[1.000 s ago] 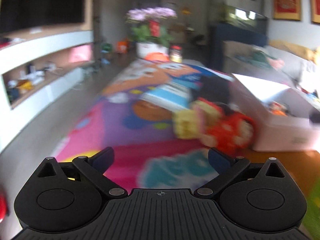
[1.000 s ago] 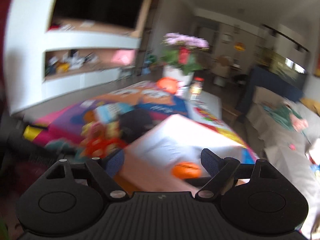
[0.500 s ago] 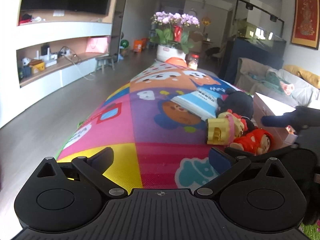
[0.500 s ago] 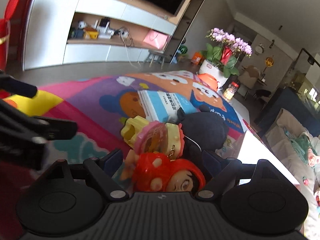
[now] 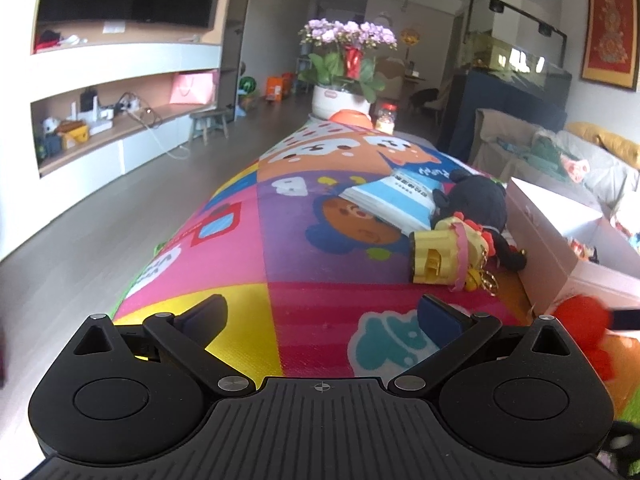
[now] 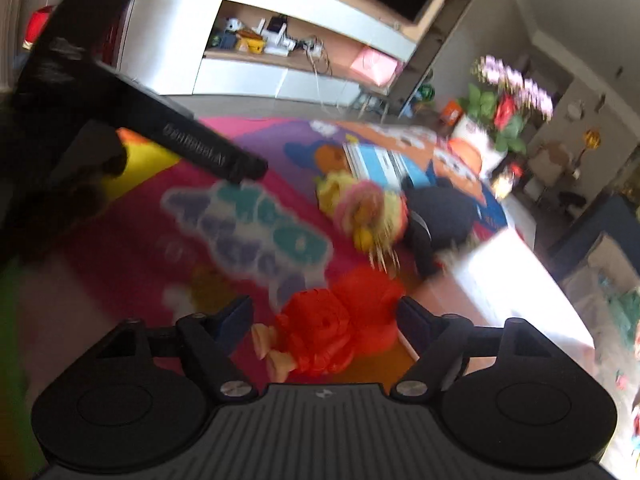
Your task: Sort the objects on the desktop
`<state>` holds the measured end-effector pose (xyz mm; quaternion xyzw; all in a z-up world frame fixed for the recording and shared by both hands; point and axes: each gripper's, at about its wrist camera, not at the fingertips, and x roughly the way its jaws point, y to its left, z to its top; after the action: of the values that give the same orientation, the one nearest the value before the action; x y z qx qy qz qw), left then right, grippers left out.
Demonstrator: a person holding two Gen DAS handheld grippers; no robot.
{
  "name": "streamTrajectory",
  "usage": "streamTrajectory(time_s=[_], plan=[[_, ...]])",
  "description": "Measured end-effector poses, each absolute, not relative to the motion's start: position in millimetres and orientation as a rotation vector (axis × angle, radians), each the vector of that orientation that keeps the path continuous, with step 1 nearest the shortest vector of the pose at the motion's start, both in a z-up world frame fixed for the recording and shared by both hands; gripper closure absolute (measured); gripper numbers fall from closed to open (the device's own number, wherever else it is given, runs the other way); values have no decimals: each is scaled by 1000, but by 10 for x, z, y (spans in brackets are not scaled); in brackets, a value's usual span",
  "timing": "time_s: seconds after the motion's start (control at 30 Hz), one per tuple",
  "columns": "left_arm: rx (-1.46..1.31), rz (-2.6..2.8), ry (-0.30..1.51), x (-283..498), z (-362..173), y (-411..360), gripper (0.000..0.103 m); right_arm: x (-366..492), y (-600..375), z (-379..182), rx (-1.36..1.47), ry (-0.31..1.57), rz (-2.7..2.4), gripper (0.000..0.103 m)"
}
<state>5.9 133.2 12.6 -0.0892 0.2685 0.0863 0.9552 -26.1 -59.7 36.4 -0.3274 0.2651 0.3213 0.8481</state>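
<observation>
**Red doll between the right jaws, not yet gripped**

The red doll [image 6: 332,332] is seen between the jaws of the right gripper [image 6: 324,316], which have just been closing but are not yet pressed on it. The left gripper [image 5: 322,316] is held wide and empty over the play mat [image 5: 248,240]. The doll could be pushed aside if the jaws close off-centre. The white box [image 6: 516,288] lies near the mat's right edge; the left side is open.

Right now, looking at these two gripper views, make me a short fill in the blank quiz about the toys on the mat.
1. The doll between the right gripper's fingers is mostly ____.
2. The black plush lies partly on a blue and white ____.
3. Nothing sits between the ____ gripper's fingers.
4. The yellow toy lies on the colourful ____.

Missing words: red; book; left; mat
</observation>
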Motion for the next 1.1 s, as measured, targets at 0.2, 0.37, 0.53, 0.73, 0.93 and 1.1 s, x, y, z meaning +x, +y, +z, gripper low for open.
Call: streamTrajectory(time_s=[0.2, 0.37, 0.53, 0.73, 0.93, 1.1], plan=[[-86, 101, 579, 181, 145, 1092, 0, -181, -1180, 374, -589, 591, 413, 30], [-23, 35, 564, 423, 199, 840, 0, -172, -1760, 419, -275, 613, 291, 15], [-2, 2, 583, 818, 242, 660, 10, -230, -2096, 259, -105, 661, 230, 12], [89, 28, 606, 993, 187, 541, 52, -287, -2164, 174, -94, 680, 227, 7], [16, -114, 613, 523, 350, 512, 54, -244, -2158, 114, -60, 696, 220, 3], [-107, -234, 659, 216, 332, 475, 50, -221, -2144, 84, -53, 704, 215, 1]])
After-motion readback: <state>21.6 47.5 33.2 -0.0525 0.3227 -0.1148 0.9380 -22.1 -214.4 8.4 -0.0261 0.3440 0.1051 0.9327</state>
